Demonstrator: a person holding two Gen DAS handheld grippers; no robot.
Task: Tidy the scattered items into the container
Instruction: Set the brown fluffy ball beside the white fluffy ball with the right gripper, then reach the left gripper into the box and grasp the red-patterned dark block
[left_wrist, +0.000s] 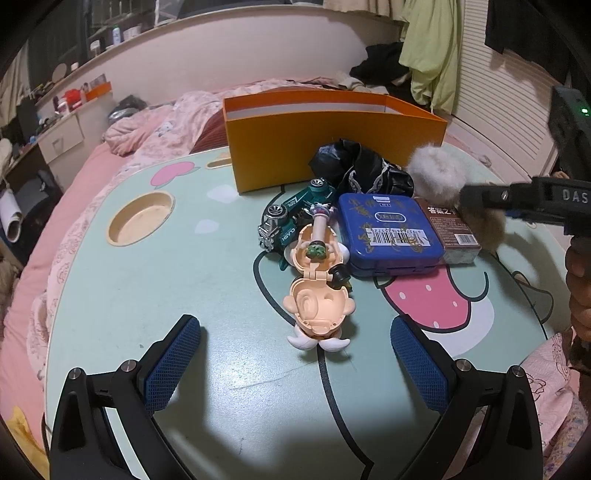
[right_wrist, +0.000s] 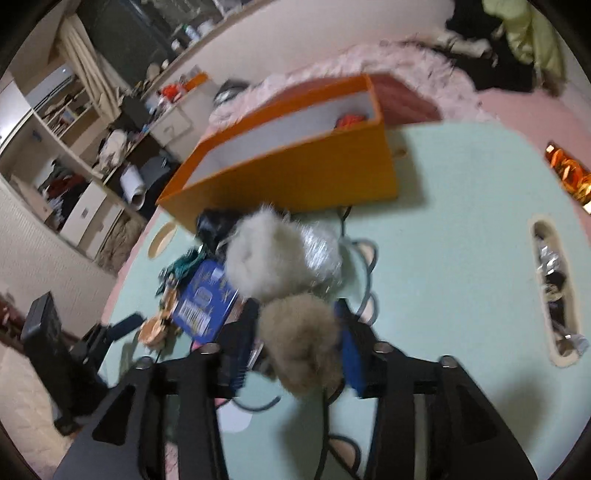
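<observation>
Here, the right gripper (right_wrist: 297, 332) carried a two-tone fluffy pom-pom item (right_wrist: 295, 295), its tan fur ball wedged between the blue-padded fingers (right_wrist: 352, 354) and its white fur ball hanging out ahead of the tips, on the way toward the open orange cardboard box (right_wrist: 295, 173) at the far side of the mint-green cartoon-printed lap table (left_wrist: 147, 295). Whether the pads pressed the fur or merely flanked it could not be told through the blur. The left gripper (left_wrist: 295, 354) hovered low with its jaws wide apart and nothing between them, just short of the hinged peach plastic toy figure (left_wrist: 317, 291). Still scattered in front of the box were a green toy car (left_wrist: 295, 212), a blue rectangular tin with gold lettering (left_wrist: 388, 232), a brown printed card box (left_wrist: 454, 229) and a crumpled black cloth with lace trim (left_wrist: 365, 168). Done well, the carry would probably bring the fur fully past the box's near wall and over its white interior before letting go, since the light, springy item looked likely to cling to the pads or catch on the rim, and the carry path ran over the pile.
</observation>
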